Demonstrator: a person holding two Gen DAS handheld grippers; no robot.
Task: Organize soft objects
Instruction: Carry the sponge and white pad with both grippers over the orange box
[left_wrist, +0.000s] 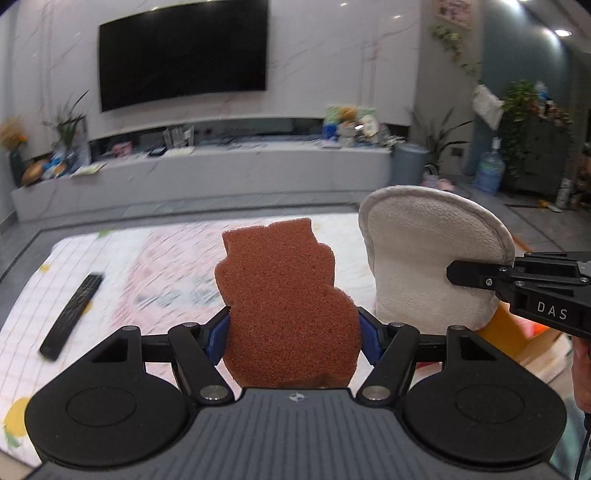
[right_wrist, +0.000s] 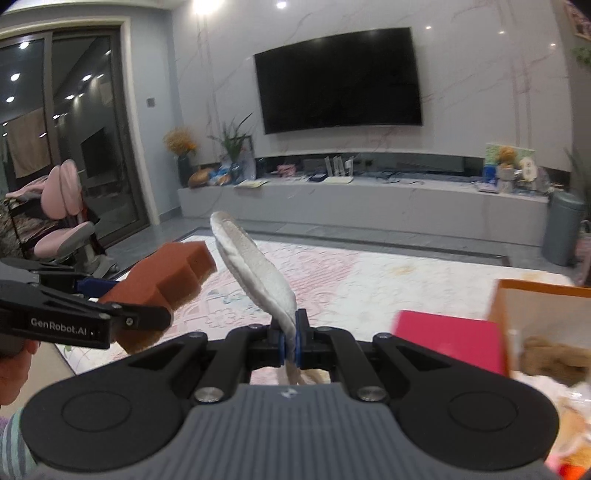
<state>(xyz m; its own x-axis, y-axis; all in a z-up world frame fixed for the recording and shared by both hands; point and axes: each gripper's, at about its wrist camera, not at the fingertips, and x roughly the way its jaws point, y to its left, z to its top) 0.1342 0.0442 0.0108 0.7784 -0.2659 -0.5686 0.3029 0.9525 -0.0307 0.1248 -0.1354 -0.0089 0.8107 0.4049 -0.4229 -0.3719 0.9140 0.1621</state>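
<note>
Two grippers clamped — left gripper (left_wrist: 293, 338) on sponge (left_wrist: 284, 302), right gripper (right_wrist: 290, 341) on cloth pad (right_wrist: 255, 266) — above pale rug (left_wrist: 155, 266), TV (left_wrist: 183, 55) beyond

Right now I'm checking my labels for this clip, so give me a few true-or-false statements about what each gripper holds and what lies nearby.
1. The left gripper is shut on the brown sponge. True.
2. The right gripper is open and empty. False: it is shut on the white cloth pad.
3. A remote control lies on the patterned mat. True.
4. The television shows a bright picture. False: its screen is dark.
5. The orange box lies left of the right gripper. False: it is to the right.
</note>
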